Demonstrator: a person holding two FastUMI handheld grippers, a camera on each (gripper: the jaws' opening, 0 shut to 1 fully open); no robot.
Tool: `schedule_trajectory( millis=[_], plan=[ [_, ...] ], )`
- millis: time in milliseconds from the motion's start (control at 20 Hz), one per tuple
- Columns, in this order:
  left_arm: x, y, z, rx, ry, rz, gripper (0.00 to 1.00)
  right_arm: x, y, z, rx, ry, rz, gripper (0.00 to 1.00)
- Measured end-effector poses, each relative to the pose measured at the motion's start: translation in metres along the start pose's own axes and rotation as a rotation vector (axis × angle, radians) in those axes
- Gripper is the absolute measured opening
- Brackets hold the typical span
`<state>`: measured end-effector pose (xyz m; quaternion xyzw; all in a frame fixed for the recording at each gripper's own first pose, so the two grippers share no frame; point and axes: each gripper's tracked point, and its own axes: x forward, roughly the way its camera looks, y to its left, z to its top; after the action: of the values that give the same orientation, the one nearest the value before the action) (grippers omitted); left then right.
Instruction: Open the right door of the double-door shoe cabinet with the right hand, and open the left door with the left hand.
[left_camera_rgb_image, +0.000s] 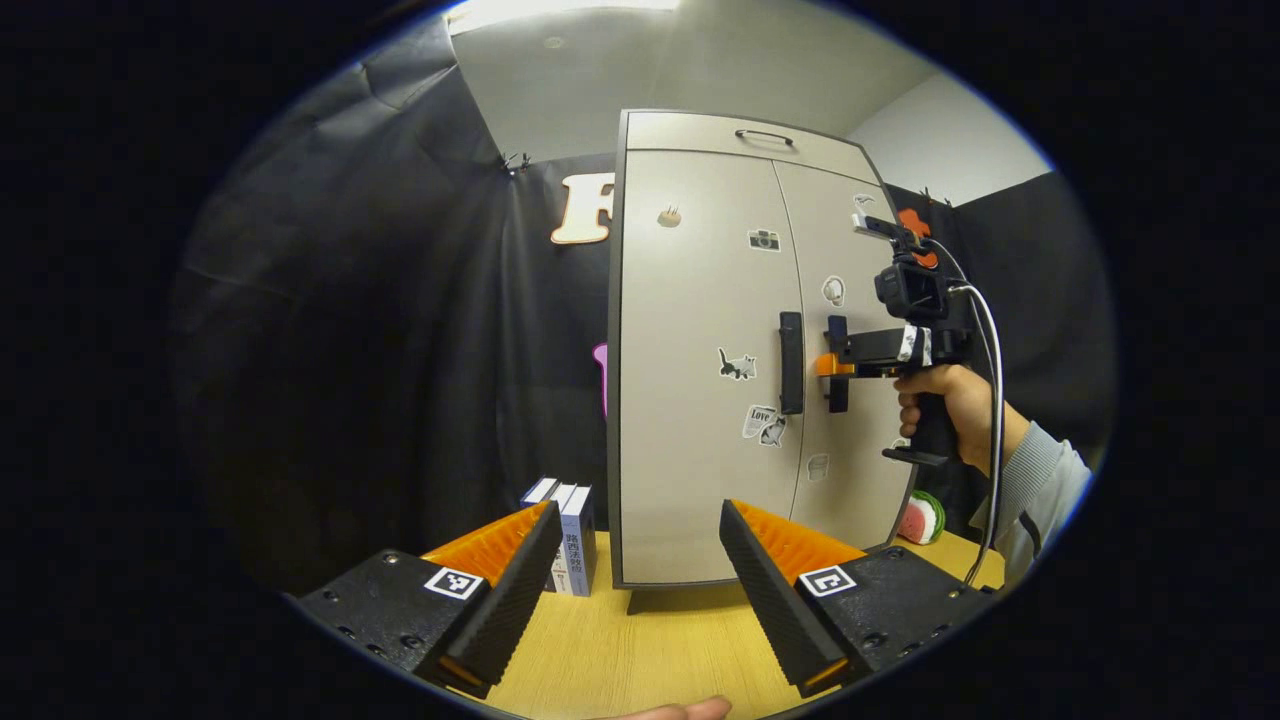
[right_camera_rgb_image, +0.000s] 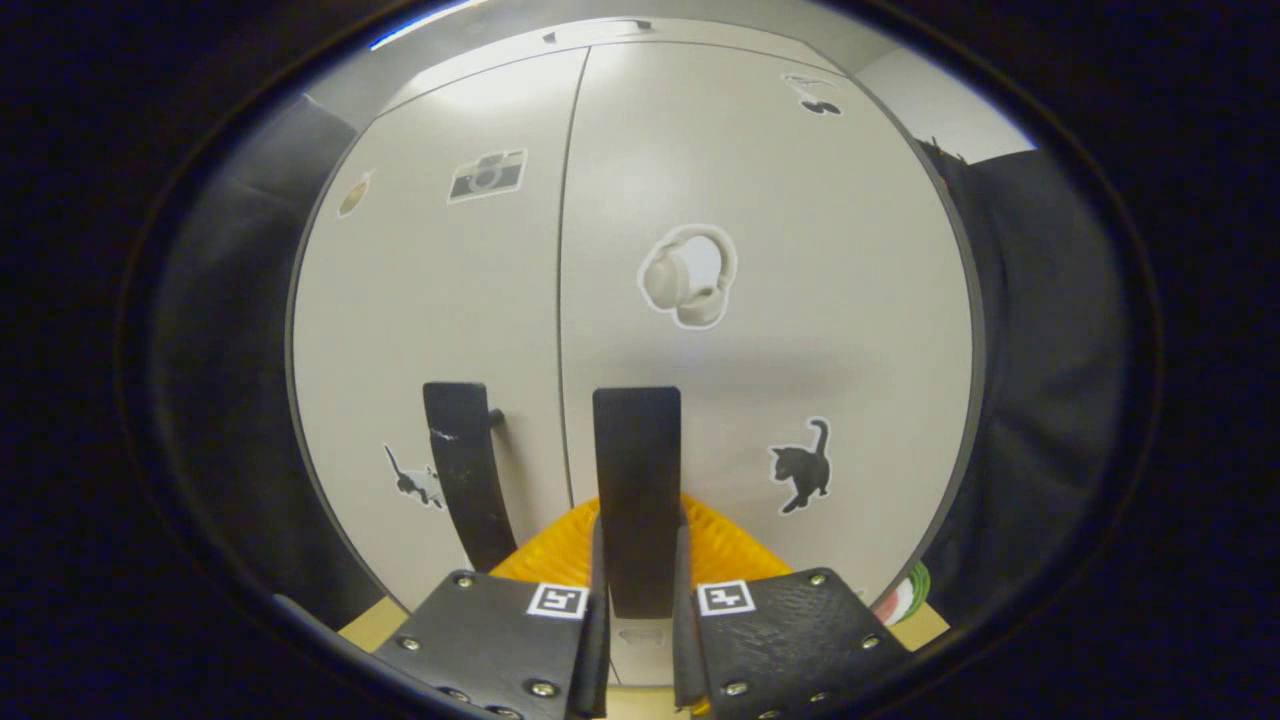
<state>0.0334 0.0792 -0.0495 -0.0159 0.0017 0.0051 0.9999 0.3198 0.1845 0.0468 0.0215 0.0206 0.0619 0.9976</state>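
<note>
The beige double-door shoe cabinet (left_camera_rgb_image: 690, 470) stands upright on the table with both doors looking shut. Two black vertical handles flank the centre seam: the left door's handle (left_camera_rgb_image: 791, 362) and the right door's handle (left_camera_rgb_image: 838, 365). My right gripper (left_camera_rgb_image: 828, 366), held by a hand (left_camera_rgb_image: 955, 400), is at the right handle. In the right gripper view its jaws stand tight on either side of that handle (right_camera_rgb_image: 637, 470), so my right gripper (right_camera_rgb_image: 638, 530) is shut on it; the left handle (right_camera_rgb_image: 462, 470) is beside it. My left gripper (left_camera_rgb_image: 637, 507) hangs open in front of the cabinet's lower part, apart from it.
A wooden table (left_camera_rgb_image: 640, 650) carries the cabinet. Several books (left_camera_rgb_image: 568, 535) stand just left of the cabinet's base. A watermelon-slice toy (left_camera_rgb_image: 925, 517) lies at its right. Black cloth walls close in behind and on both sides.
</note>
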Motion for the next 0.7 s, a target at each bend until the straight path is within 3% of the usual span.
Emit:
schedule_trajectory(
  millis=[200,700],
  plan=[
    [-0.003,-0.003,-0.001,0.014,0.008,0.012,0.99,-0.009,0.0,-0.001,0.056,0.009,0.034,0.25],
    [-0.025,-0.023,0.002,0.014,0.015,-0.016,0.99,-0.028,-0.005,-0.007,0.006,0.013,0.085,0.25]
  ],
)
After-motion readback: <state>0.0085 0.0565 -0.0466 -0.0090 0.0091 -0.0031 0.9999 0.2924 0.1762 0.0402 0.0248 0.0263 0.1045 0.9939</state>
